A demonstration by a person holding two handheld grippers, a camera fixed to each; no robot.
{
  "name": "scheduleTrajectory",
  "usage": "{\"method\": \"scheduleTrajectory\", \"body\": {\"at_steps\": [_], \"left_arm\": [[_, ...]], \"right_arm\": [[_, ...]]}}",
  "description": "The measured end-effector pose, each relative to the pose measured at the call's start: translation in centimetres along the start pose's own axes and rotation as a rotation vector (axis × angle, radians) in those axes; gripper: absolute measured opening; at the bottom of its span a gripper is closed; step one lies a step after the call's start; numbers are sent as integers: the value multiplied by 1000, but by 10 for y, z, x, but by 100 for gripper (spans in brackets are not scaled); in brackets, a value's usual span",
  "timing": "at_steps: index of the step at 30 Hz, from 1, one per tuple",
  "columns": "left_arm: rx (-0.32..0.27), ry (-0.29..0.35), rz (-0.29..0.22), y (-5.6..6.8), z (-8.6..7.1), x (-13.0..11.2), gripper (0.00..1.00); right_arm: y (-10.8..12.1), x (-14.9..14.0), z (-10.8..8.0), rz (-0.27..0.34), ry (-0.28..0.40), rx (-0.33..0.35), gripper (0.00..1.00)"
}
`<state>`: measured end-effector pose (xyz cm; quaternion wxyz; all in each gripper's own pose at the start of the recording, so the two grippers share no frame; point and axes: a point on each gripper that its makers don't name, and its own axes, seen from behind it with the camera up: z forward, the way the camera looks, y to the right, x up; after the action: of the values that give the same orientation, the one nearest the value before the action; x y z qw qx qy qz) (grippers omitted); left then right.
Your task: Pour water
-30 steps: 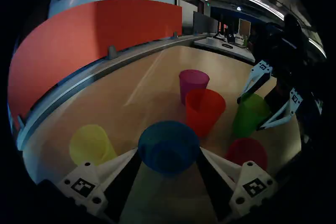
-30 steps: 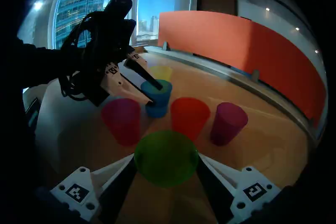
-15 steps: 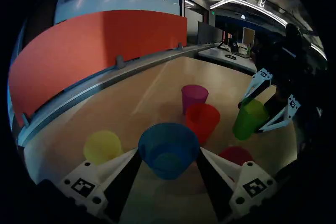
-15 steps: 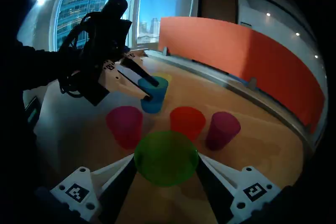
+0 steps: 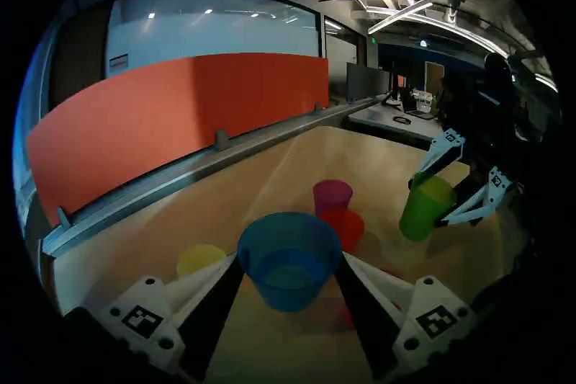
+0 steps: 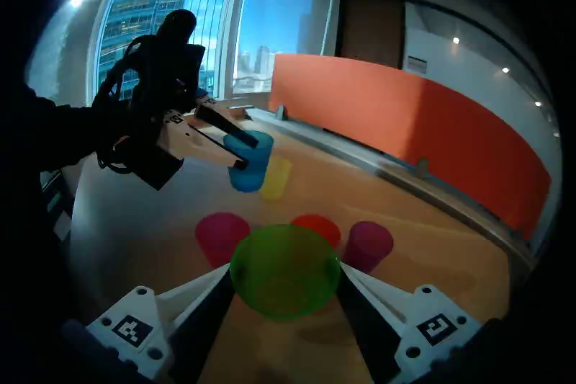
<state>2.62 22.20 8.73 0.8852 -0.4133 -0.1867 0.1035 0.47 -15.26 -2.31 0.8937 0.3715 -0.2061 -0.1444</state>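
My left gripper [image 5: 289, 279] is shut on a blue cup [image 5: 289, 258], held upright above the wooden table [image 5: 237, 189], with water showing in its bottom. My right gripper [image 6: 286, 287] is shut on a green cup [image 6: 285, 269], also lifted and upright. In the left gripper view the green cup [image 5: 426, 205] hangs at the right between the other gripper's fingers. In the right gripper view the blue cup [image 6: 249, 161] is up at the left, held by a dark-sleeved hand [image 6: 140, 114].
On the table stand a yellow cup [image 5: 199, 259], an orange cup [image 5: 345, 227], a purple cup [image 5: 332, 197] and a pink cup [image 6: 220, 234]. A long orange partition [image 5: 180, 106] runs along the table's far edge. Windows [image 6: 194, 24] lie behind the left hand.
Both grippers have risen with their cups. The cups left on the table look smaller and lower in both views.
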Motion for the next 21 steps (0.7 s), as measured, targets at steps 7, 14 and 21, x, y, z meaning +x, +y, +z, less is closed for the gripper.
{"method": "scheduleTrajectory", "body": {"at_steps": [7, 14, 21], "left_arm": [[26, 43, -6, -1, -23, 17, 86], [46, 77, -6, -1, -43, 27, 86], [64, 101, -9, -1, -61, 33, 86]], "right_arm": [[-2, 21, -11, -9, 49, -5, 92], [-5, 41, -18, 3, 101, -6, 92], [-9, 58, -21, 5, 152, -11, 93]]}}
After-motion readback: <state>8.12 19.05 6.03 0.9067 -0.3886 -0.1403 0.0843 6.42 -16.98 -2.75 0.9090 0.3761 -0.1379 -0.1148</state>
